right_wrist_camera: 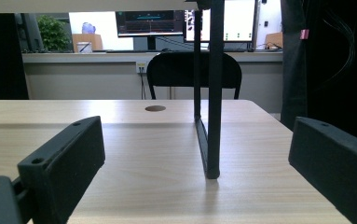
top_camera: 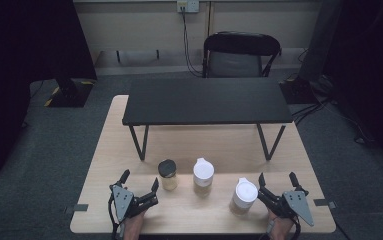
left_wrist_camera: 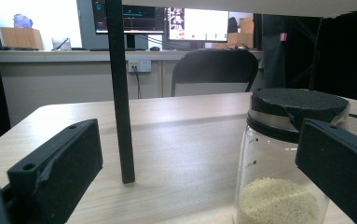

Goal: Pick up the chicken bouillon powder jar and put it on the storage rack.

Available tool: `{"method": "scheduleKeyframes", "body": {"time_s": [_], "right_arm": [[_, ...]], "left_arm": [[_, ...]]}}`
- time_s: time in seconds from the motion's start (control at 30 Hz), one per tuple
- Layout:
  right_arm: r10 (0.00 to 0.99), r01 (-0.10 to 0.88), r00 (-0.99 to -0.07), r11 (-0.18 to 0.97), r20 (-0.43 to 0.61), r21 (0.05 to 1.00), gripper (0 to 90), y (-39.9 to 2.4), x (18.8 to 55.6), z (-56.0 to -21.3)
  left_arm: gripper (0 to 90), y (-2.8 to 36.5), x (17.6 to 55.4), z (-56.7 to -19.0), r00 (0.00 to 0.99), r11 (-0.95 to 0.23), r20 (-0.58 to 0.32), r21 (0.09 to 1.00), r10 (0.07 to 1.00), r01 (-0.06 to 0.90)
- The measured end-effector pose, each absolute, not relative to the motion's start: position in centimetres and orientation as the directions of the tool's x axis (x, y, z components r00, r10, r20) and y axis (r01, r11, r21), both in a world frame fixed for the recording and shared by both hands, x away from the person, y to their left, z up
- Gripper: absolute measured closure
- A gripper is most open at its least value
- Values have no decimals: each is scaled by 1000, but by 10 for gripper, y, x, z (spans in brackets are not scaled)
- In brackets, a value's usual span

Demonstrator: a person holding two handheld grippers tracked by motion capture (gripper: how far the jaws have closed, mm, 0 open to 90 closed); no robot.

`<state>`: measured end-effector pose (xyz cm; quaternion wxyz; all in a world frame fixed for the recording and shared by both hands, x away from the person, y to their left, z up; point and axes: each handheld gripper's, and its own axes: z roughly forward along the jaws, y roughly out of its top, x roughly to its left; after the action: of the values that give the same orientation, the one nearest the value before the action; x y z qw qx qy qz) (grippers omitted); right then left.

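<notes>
Three jars stand in a row on the wooden table: a black-lidded glass jar with pale grains, a white-lidded jar in the middle, and another white-lidded jar nearer the front right. My left gripper rests open just left of the black-lidded jar. In the left gripper view that jar stands close at the right, partly behind the right jaw, and the left gripper holds nothing. My right gripper sits open just right of the front white-lidded jar. In the right gripper view the right gripper is empty.
A low black shelf on thin metal legs spans the table's far half; one leg rises ahead of the left gripper, another ahead of the right. A black chair stands beyond the table.
</notes>
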<state>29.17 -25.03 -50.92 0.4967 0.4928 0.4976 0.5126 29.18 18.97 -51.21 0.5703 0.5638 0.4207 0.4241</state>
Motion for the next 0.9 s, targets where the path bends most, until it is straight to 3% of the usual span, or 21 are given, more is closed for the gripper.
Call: {"method": "scheduleKeyframes", "body": {"time_s": [0.9], "right_arm": [[1000,-4,-19,3,-3,1000,14,-249,292,-510]], "left_arm": [[0,194,294,-507,305,28,-29,1000,952,9]]}}
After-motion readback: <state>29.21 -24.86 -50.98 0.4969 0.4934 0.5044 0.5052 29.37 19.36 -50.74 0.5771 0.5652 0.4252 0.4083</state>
